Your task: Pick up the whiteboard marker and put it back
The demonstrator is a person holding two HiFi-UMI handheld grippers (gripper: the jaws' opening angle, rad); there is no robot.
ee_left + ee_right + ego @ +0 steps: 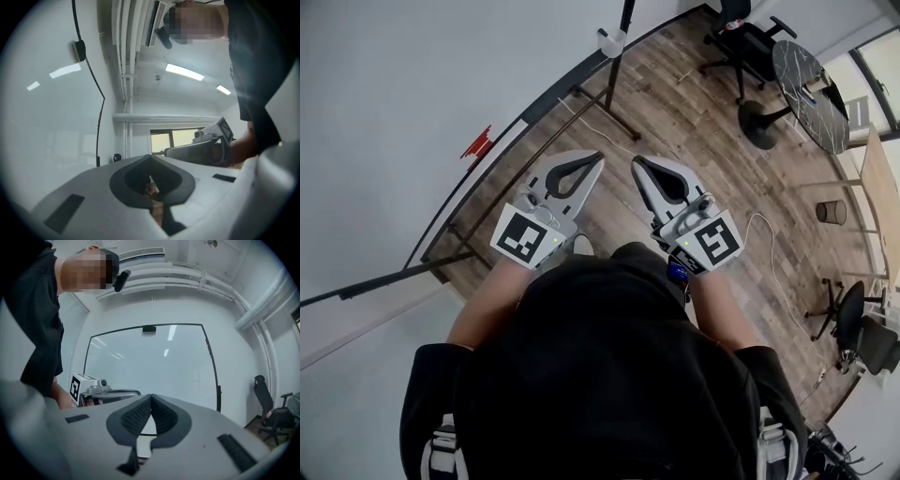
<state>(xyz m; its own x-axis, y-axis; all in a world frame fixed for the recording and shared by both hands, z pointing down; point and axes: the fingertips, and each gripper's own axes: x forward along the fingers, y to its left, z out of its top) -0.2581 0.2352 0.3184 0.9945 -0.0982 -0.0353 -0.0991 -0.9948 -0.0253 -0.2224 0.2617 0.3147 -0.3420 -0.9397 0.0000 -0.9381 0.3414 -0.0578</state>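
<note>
Now the left gripper (594, 162) and right gripper (638, 162) sit side by side facing the whiteboard (394, 94), both closed tight and empty.

Glossy whiteboard (150, 366), wood-plank floor (675, 103), right gripper (151, 396) of smooth plastic.

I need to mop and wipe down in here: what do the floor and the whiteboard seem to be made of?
The floor looks like wood or wood-look laminate with a matte brown finish; staggered plank seams and grain show. The whiteboard is a smooth, glossy white panel, perhaps coated steel or melamine. Ceiling lights reflect in it, but the look alone does not settle which.
</note>
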